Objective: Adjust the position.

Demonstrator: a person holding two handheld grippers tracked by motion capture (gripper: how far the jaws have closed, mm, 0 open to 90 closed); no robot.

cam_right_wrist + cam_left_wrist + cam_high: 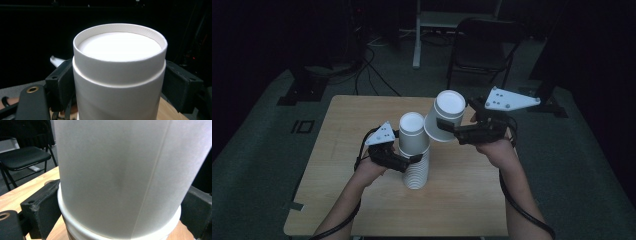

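Note:
A stack of upside-down white paper cups stands at the middle of the wooden table. My left gripper is shut on the stack's sides just below its top cup. In the left gripper view the stack's wall sits between the two black jaws. My right gripper is shut on a single white cup, held bottom-up and tilted in the air just right of the stack's top. The right gripper view has that cup clamped between both jaws, with its recessed bottom facing up.
A black folding chair and a white stand leg are on the dark floor beyond the table. Cables trail across the floor at the back left. A black chair also appears in the left gripper view.

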